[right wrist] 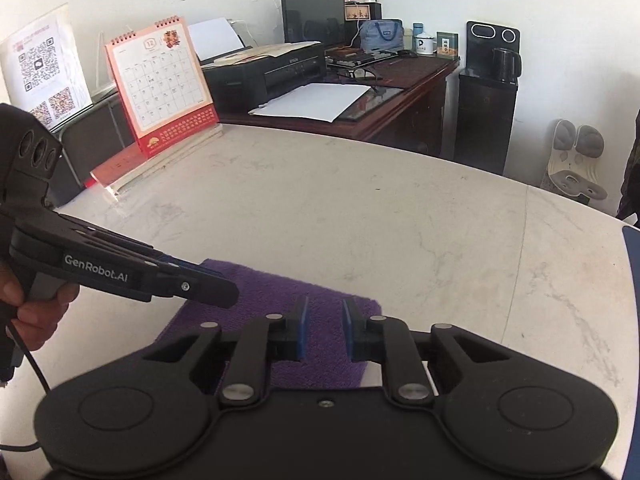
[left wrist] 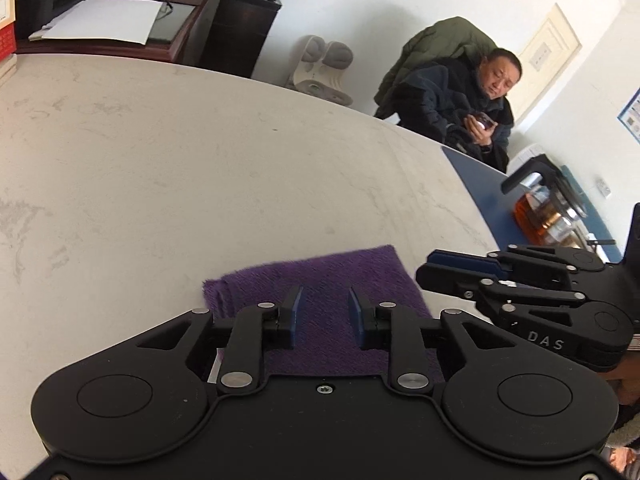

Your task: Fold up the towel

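A purple towel [left wrist: 320, 272] lies folded into a small flat rectangle on the pale marble table [left wrist: 180, 160], near its front edge. My left gripper [left wrist: 325, 304] hovers over the towel's near part, its blue pads a narrow gap apart with only towel surface showing behind them. In the right wrist view the right gripper [right wrist: 323, 316] stands the same way over the towel [right wrist: 272, 288], open by a small gap and pinching nothing. Each gripper shows side-on in the other's view: the right gripper [left wrist: 426, 268] past the towel's right edge, the left gripper [right wrist: 228, 292] over its left part.
A person [left wrist: 460, 96] sits beyond the table's far right edge. A glass teapot [left wrist: 548, 212] stands on a blue mat at the right. A desk calendar [right wrist: 160, 80] and papers line the far left edge, with a printer [right wrist: 264, 68] on the wooden desk behind.
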{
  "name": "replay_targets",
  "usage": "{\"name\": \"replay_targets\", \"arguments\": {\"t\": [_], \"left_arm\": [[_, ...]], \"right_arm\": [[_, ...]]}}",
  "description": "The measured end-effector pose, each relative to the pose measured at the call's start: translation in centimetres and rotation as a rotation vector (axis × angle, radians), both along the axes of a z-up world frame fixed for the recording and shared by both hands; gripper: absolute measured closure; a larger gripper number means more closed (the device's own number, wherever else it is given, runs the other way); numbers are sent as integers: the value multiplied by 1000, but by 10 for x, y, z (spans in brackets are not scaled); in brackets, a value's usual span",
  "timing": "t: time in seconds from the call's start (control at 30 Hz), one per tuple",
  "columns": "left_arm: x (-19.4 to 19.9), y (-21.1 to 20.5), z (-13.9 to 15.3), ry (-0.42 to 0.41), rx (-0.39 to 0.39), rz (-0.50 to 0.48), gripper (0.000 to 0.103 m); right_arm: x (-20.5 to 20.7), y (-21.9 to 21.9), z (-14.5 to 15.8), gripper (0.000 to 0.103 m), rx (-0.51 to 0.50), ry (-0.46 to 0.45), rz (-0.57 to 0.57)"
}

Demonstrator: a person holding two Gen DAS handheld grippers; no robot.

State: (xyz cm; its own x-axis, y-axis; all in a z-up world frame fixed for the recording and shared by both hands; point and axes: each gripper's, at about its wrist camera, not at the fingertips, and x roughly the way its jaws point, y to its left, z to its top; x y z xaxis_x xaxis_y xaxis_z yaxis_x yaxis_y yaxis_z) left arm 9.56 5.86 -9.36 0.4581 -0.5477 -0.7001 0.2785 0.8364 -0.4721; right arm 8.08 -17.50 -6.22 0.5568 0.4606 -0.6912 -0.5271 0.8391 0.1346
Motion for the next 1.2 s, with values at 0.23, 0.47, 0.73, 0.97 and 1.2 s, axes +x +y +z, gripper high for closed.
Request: {"name": "replay_targets", "arguments": {"t": [0.23, 0.47, 0.73, 0.97, 1.2], "left_arm": [[-17, 18, -28, 57, 10, 75, 97], [-30, 21, -5, 28, 34, 60, 80], [-67, 2, -15, 13, 89, -27, 75], [-69, 12, -2, 11, 114, -12, 74], [-15, -7, 14, -109, 195, -1, 69]], "right_arm": [[-22, 1, -35, 88, -89, 4, 17], [-39, -2, -8, 88, -65, -16, 64], [-77, 2, -27, 88, -116, 25, 142], [-69, -4, -10, 88, -79, 42, 126], [-7, 17, -1, 84, -119, -77, 92]]}}
